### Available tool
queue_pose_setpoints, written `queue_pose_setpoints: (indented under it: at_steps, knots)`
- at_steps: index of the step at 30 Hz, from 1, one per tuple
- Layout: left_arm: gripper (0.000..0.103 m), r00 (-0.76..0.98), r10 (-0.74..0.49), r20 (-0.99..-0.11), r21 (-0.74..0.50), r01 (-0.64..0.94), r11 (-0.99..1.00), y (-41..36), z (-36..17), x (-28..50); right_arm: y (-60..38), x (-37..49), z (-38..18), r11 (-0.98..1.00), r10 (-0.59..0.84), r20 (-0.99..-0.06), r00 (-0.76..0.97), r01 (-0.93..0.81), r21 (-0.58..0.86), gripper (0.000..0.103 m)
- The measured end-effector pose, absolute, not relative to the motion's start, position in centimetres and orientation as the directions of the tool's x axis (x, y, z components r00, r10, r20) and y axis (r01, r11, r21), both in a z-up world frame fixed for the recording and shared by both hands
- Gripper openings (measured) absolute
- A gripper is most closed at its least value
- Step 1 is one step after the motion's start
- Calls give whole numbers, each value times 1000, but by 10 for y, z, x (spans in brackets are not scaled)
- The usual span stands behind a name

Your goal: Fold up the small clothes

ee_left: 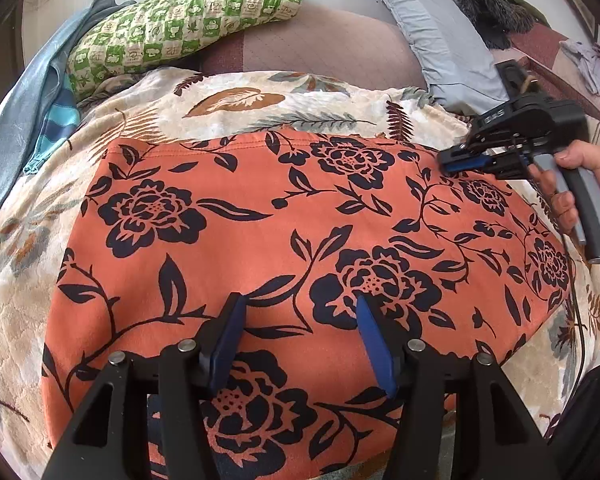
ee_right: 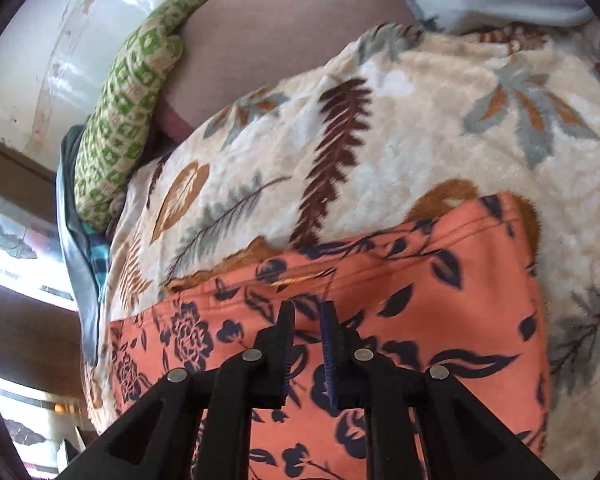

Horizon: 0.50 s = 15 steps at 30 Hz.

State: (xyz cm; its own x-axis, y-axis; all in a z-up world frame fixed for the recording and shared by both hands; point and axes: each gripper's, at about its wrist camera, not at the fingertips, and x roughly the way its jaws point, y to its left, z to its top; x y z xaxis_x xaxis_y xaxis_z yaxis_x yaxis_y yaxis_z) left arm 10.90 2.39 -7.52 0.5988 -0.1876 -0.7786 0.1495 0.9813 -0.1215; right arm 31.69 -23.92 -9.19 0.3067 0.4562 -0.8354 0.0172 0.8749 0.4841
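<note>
An orange garment (ee_left: pixel 260 240) with a black flower print lies spread flat on a leaf-patterned fleece blanket (ee_left: pixel 260 108). My left gripper (ee_left: pixel 300 300) is open just above its near part, holding nothing. My right gripper (ee_left: pixel 446 162) hovers at the garment's far right corner, with a hand on its handle. In the right wrist view the right gripper (ee_right: pixel 309 306) is open by a narrow gap over the garment (ee_right: pixel 400 320) close to its hemmed edge, and nothing sits between the fingers.
A green checked pillow (ee_left: pixel 180 20) and a grey pillow (ee_left: pixel 440 40) lie at the head of the bed. Blue clothing (ee_left: pixel 40 112) is piled at the left. A dark furry item (ee_left: pixel 488 4) sits far right. The blanket (ee_right: pixel 420 120) surrounds the garment.
</note>
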Motion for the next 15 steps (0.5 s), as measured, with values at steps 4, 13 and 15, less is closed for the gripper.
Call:
queue_pose_setpoints:
  at_steps: [4,13,15]
  knots:
    - [58,600,-191,-777,-122,155,980,25,-75,108,-243,335,-98,900,355,-847,396,98,424,16]
    - [60,593,-204,-779,-153,136,979,27,-74,111,-205,324,-112,895,438,-856,273,-45,444,35]
    - [60,602,-194,-775,-135,142,981,25,-74,109,-221,328,-104,871,436,-831,346,69,486,35]
